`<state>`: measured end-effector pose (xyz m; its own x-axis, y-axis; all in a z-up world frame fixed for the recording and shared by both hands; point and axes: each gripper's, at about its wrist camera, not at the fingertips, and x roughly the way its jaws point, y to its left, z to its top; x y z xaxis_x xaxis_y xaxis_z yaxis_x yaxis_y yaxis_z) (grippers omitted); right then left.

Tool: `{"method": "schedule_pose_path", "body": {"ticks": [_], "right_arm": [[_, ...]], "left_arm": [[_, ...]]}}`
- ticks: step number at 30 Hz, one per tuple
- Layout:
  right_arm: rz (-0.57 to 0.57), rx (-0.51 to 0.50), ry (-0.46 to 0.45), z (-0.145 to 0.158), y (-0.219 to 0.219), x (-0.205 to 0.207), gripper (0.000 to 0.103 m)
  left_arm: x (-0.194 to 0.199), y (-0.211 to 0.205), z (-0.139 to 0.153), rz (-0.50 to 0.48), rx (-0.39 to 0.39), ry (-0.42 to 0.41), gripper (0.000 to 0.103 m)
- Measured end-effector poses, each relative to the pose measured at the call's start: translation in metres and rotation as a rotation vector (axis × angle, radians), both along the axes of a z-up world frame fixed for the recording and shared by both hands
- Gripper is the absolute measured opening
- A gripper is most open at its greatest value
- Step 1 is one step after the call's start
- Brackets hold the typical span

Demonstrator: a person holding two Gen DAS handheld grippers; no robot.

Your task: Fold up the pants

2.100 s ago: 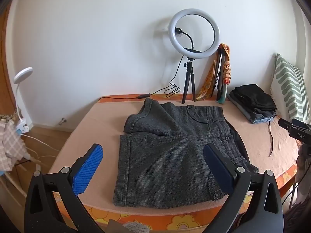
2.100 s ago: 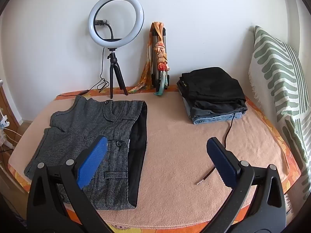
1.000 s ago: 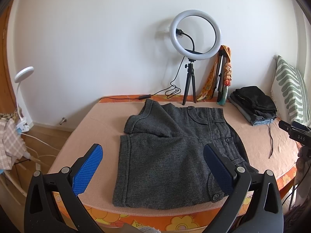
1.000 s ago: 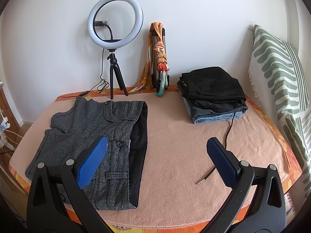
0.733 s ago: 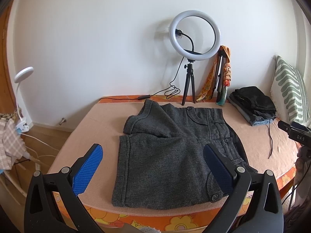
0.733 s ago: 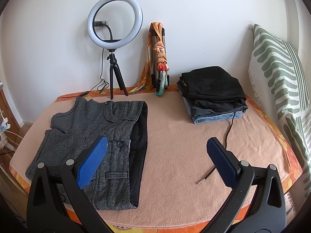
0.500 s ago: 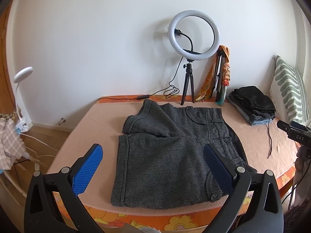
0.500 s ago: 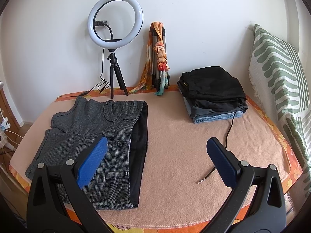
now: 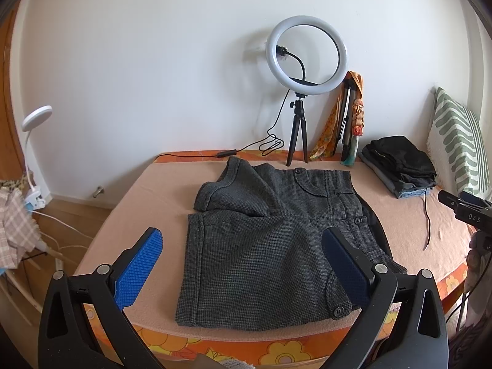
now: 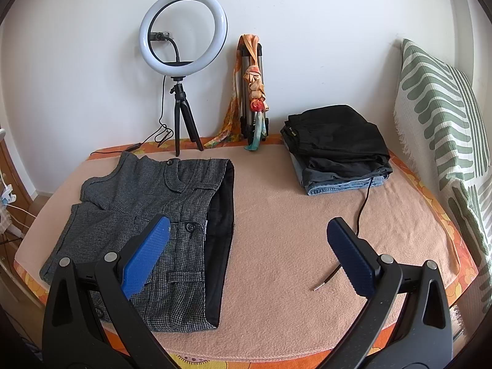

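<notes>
Grey checked short pants (image 9: pixel 270 246) lie flat on the peach blanket (image 9: pixel 160 196), waistband to the right with black lining showing; they also show in the right wrist view (image 10: pixel 147 209). One leg is partly folded over the other at the far side. My left gripper (image 9: pixel 243 264) is open and empty, held above the near edge of the pants. My right gripper (image 10: pixel 249 252) is open and empty, above bare blanket (image 10: pixel 276 215) to the right of the waistband. Part of the right gripper shows at the right edge of the left wrist view (image 9: pixel 464 209).
A ring light on a tripod (image 10: pixel 181 61) and a folded tripod with scarves (image 10: pixel 252 92) stand at the wall. A stack of folded dark clothes (image 10: pixel 338 144) lies at the back right, with a loose black cord (image 10: pixel 359 212). A striped pillow (image 10: pixel 446 123) leans at the right.
Both grippers have stayed open and nearly still. The left wrist view has shifted very slightly; the pants have not moved.
</notes>
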<state>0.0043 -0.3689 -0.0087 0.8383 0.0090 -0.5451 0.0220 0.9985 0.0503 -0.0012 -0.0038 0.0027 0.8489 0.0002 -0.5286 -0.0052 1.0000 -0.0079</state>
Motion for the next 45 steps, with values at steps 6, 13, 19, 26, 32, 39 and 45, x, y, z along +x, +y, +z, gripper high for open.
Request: {"method": "schedule_pose_path", "body": {"ticks": [6,13,19,26,32,39,45], "right_arm": [[0.0,0.001,0.001,0.0,0.0,0.0,0.103],[0.001,0.0,0.001,0.0,0.0,0.0,0.103],[0.001,0.001,0.0,0.0,0.0,-0.001,0.103],[0.001,0.001,0.001,0.0,0.0,-0.001,0.103],[0.001,0.001,0.001,0.0,0.001,0.0,0.103],[-0.008,0.003,0.013,-0.003,-0.002,0.002,0.103],[-0.003,0.014,0.019,-0.003,-0.003,0.008,0.103]], "left_arm": [[-0.001,0.0,-0.001,-0.001,0.001,0.002,0.103],[-0.001,0.0,-0.001,0.0,0.002,0.001,0.103],[-0.001,0.0,-0.001,0.0,0.002,0.002,0.103],[-0.001,0.001,-0.001,0.0,0.006,0.002,0.103],[0.003,0.007,-0.002,0.008,0.002,0.015,0.103],[0.02,0.039,-0.008,0.058,-0.028,0.063,0.103],[0.034,0.066,-0.019,0.073,-0.081,0.099,0.102]]}}
